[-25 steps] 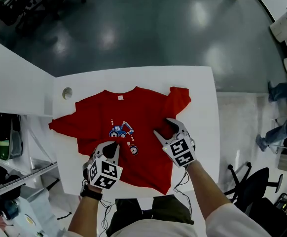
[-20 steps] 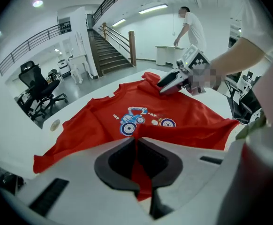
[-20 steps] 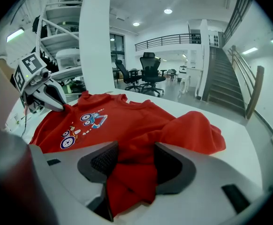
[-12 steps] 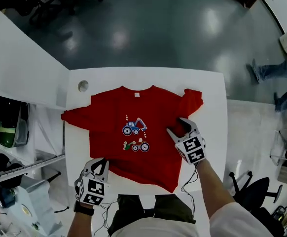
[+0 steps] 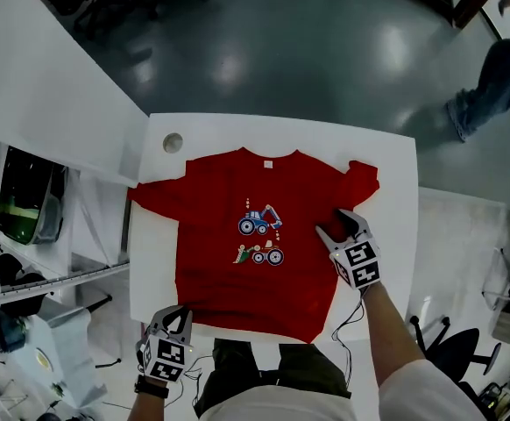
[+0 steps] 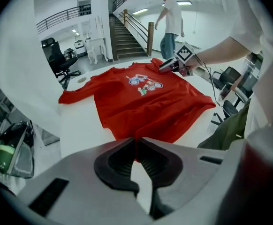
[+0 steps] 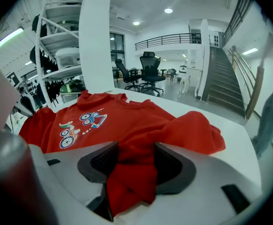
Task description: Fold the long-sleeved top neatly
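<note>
Red long-sleeved top lay spread out, print up, on the white table. L gripper was clamped on its near hem corner, R gripper pinched bunched-up sleeve fabric w/ jaws partly closed.

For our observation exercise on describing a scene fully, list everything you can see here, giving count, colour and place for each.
long-sleeved top: one, red with a vehicle print, spread on the table, one sleeve bunched.
table: one, white, centre of the head view.
round cap: one, grey, table's far left corner.
office chairs: several, black, on the floor beyond the table.
bystander: one, blue jeans, far right of the floor.
left hand-held gripper: one, grey, shut on the top's near left hem corner.
right hand-held gripper: one, grey, shut on the bunched sleeve.
</note>
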Tool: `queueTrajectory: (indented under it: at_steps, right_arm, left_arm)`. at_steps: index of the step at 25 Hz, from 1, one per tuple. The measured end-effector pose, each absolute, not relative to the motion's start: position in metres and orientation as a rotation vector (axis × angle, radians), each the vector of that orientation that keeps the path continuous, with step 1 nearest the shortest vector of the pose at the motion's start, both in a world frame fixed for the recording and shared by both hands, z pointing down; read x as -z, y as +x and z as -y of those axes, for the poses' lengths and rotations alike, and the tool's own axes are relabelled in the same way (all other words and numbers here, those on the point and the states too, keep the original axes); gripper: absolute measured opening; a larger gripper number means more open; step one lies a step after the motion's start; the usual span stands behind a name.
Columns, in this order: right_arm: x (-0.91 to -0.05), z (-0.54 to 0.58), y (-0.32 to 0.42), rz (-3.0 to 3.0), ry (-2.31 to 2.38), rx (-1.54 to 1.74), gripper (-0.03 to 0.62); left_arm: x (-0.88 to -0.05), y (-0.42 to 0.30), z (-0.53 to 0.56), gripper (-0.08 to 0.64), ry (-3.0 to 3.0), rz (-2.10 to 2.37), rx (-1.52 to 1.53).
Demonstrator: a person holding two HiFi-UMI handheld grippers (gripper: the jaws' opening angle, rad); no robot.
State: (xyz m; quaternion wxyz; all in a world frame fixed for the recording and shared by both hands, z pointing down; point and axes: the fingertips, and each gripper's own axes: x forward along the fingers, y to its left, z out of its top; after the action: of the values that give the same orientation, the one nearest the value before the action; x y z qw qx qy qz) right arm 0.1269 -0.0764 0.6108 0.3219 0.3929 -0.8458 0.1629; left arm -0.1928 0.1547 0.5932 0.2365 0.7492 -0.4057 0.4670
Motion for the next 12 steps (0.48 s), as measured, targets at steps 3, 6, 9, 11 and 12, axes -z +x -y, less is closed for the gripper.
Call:
queueTrajectory:
  at_steps: [3,6,9,11,12]
  right_arm:
    - [-0.61,0.076,0.127,2.221,1.034,-0.428,0.253]
    - [-0.61,0.077,0.127,2.223,1.033,-0.425,0.253]
    - [-0.611,0.078,0.127,2.223,1.036,-0.425,0.253]
    - [-0.611,0.077,0.127,2.22,1.037,-0.428,0.253]
    - [-0.611,0.076,0.127,2.22,1.037,-0.429,0.253]
  left_arm:
    - [-0.614,-0.204,-0.183,0.025,1.99,1.103,-1.273]
    - [-0.63,-0.214,-0.198,0.025,1.94,1.12,-1.25]
    - [-0.634,-0.215,-0.198,0.026,1.956,1.138,-1.223]
    - [-0.632,-0.215,-0.2,0.026,1.972,1.143,-1.218]
    - [-0.632,-0.216,-0.201,0.026,1.979,1.149,-1.212]
